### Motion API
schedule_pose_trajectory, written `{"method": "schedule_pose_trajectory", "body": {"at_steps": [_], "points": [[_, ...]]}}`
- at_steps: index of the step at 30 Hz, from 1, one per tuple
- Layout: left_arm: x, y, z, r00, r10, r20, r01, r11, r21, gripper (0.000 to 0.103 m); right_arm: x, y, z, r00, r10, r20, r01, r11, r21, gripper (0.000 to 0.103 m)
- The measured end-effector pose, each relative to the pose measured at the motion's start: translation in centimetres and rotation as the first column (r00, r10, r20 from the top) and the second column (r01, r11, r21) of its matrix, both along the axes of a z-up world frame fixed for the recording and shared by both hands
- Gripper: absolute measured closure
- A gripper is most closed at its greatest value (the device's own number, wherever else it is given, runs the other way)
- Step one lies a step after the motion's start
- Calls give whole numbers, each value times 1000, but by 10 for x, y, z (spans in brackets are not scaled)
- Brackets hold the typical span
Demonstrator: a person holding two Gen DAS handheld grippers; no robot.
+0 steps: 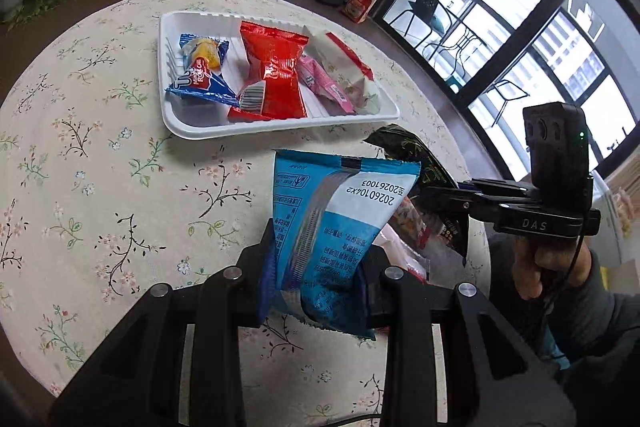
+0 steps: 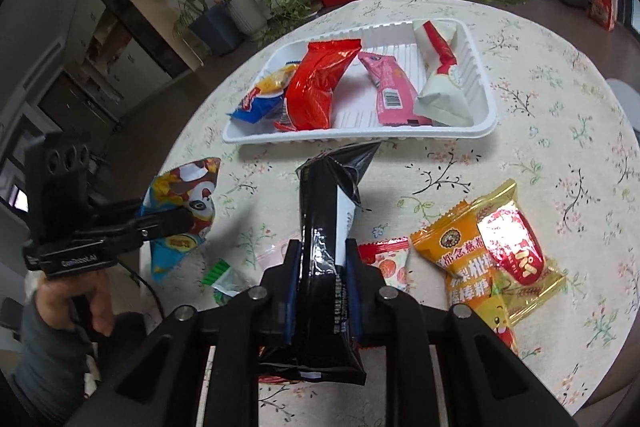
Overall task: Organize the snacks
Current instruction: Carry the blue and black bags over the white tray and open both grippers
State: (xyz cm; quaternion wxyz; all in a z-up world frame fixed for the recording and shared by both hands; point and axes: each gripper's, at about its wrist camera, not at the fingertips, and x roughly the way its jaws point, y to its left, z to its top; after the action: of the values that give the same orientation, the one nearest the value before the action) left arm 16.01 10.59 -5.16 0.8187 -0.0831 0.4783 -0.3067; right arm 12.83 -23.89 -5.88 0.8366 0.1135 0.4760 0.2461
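Observation:
My left gripper (image 1: 320, 267) is shut on a light blue snack packet (image 1: 336, 211), held above the table; it also shows in the right wrist view (image 2: 180, 215). My right gripper (image 2: 322, 267) is shut on a black snack packet (image 2: 326, 227), seen in the left wrist view (image 1: 424, 163) too. The white tray (image 1: 280, 125) lies ahead with a blue packet (image 1: 202, 75), a red packet (image 1: 272, 67), a pink packet (image 1: 324, 83) and a white-red packet (image 1: 348, 63). In the right wrist view the tray (image 2: 360, 137) sits just beyond the black packet.
On the floral tablecloth (image 2: 560, 147) lie an orange-yellow packet (image 2: 480, 259), a small red-white packet (image 2: 388, 259) and a green-edged clear wrapper (image 2: 224, 275). The round table's edge drops off at left and right. Plants and a low cabinet stand beyond.

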Motion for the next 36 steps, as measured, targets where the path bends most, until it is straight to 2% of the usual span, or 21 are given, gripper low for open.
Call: {"method": "schedule_pose_trajectory", "body": {"at_steps": [8, 13, 17, 21, 25, 28, 31, 36], "points": [[30, 16, 31, 997, 66, 30, -64, 997, -54, 74, 13, -49, 21, 994, -112, 10, 110, 987, 116, 81], [65, 19, 60, 991, 108, 76, -104, 993, -54, 74, 38, -77, 52, 978, -194, 71, 184, 975, 122, 81], [101, 14, 79, 987, 130, 94, -125, 990, -58, 74, 68, -72, 81, 970, -199, 137, 182, 975, 124, 81], [136, 7, 77, 984, 157, 83, -155, 987, -30, 74, 107, -46, 94, 975, -149, 164, 134, 986, 99, 81], [169, -9, 51, 983, 181, 42, -183, 982, 37, 74, 144, -18, 80, 988, -89, 125, 84, 996, 43, 81], [186, -15, 30, 983, 185, 13, -185, 982, 33, 74, 166, 1, 58, 994, -65, 92, 67, 997, -27, 81], [190, -28, 11, 985, 175, 4, -175, 983, 58, 74, 175, 11, 36, 996, -65, 65, 70, 995, -77, 81], [188, -37, 1, 982, 188, 24, -189, 979, 79, 72, 183, 13, 7, 996, -84, 20, 85, 991, -103, 81]]}}
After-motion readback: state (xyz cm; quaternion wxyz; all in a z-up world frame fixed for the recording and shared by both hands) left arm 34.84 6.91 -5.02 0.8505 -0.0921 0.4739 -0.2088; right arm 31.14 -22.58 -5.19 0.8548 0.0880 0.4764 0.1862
